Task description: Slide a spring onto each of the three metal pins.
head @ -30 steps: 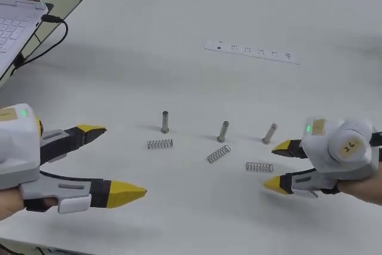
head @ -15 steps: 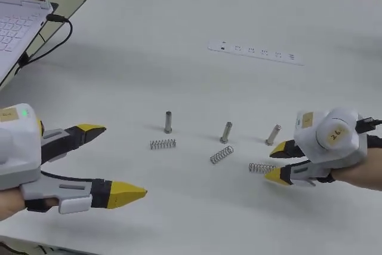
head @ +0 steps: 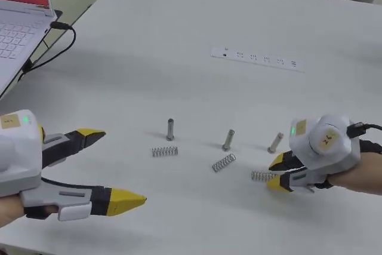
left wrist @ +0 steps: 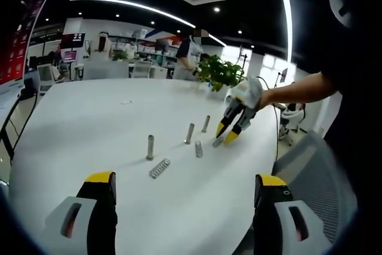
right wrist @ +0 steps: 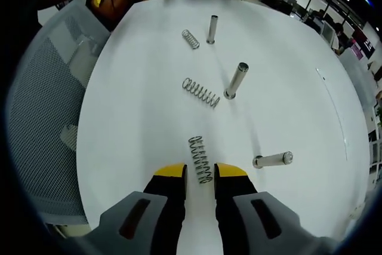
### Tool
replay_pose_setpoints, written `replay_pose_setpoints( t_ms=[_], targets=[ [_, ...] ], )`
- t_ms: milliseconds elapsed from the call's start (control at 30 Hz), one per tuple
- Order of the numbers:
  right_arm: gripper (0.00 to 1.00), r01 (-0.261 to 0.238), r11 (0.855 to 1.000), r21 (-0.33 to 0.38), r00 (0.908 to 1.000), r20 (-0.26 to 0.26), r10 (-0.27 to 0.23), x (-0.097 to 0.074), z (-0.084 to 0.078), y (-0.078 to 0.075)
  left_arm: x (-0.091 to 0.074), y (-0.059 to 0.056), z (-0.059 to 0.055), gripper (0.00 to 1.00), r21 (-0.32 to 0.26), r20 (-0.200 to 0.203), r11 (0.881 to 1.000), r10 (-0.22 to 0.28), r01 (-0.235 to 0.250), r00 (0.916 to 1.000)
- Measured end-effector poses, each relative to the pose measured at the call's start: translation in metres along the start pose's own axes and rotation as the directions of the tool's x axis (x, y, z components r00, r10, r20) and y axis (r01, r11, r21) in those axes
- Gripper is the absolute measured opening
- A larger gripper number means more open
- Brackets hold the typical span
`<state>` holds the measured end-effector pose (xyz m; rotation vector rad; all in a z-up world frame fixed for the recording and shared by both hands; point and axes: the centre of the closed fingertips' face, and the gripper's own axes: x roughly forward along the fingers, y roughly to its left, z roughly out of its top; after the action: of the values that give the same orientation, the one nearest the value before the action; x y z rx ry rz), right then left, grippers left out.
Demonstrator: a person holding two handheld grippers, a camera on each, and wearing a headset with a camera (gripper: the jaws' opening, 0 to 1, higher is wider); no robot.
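As the right gripper (right wrist: 200,170) has dropped onto the 3 o'clock spring (right wrist: 199,156), jaws narrowly straddling it, pickup 1 nears; left gripper (left wrist: 185,178) gapes empty.

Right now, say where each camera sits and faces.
Head view: on the headset, looking forward and down at the table, left gripper and right gripper.
Left gripper view: on the left gripper, facing along the pin row toward the right gripper; own jaws below.
Right gripper view: on the right gripper, tilted down at one spring between its jaws.
Shared: pin row, that spring.
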<state>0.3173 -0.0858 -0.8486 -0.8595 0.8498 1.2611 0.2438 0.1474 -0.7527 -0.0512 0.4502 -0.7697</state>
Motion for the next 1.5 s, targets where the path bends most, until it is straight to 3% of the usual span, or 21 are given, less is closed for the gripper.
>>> replay_pose_setpoints(
  t_ms=[167, 400, 467, 767, 933, 1100, 1300, 1400, 1500],
  targets=[
    [0.14, -0.012, 1.000, -0.003, 0.9998, -0.019, 0.012, 0.002, -0.002, 0.000, -0.002, 0.003, 0.002, 0.93, 0.060, -0.001, 0.998, 0.024, -0.024, 0.9997],
    [0.10, -0.016, 1.000, -0.010, 0.9993, -0.034, 0.016, 0.005, -0.004, 0.000, -0.002, 0.006, 0.003, 0.92, 0.065, 0.006, 0.997, 0.029, -0.030, 0.9996],
    [0.09, -0.011, 1.000, -0.028, 0.9972, -0.075, 0.009, 0.007, -0.009, 0.001, -0.002, 0.006, 0.002, 0.92, 0.069, 0.003, 0.997, 0.031, -0.031, 0.9995],
    [0.08, 0.000, 1.000, -0.015, 0.9984, -0.056, -0.001, 0.004, -0.010, 0.000, 0.001, 0.001, 0.003, 0.90, 0.092, -0.005, 0.996, 0.020, -0.020, 0.9998],
    [0.08, 0.026, 0.999, 0.021, 0.9994, -0.022, -0.026, -0.007, -0.004, -0.007, 0.001, -0.002, 0.002, 0.90, 0.099, -0.014, 0.995, 0.010, -0.009, 0.9999],
    [0.08, 0.021, 1.000, 0.015, 0.9997, -0.016, -0.021, -0.014, -0.001, -0.002, 0.002, -0.005, 0.002, 0.88, 0.103, -0.017, 0.995, -0.002, 0.004, 0.9999],
    [0.08, 0.012, 1.000, -0.024, 0.9997, -0.023, -0.013, -0.022, 0.001, 0.008, 0.007, -0.018, 0.007, 0.86, 0.108, -0.012, 0.994, -0.031, 0.032, 0.9995],
    [0.08, 0.004, 0.999, -0.031, 0.9997, -0.023, -0.004, -0.026, 0.004, 0.014, 0.010, -0.030, 0.013, 0.84, 0.081, 0.011, 0.994, -0.072, 0.071, 0.9973],
    [0.08, 0.002, 0.999, -0.035, 0.9999, -0.011, -0.002, -0.030, 0.008, 0.019, 0.017, -0.036, 0.013, 0.84, 0.103, -0.001, 0.991, -0.085, 0.085, 0.9964]
  ],
)
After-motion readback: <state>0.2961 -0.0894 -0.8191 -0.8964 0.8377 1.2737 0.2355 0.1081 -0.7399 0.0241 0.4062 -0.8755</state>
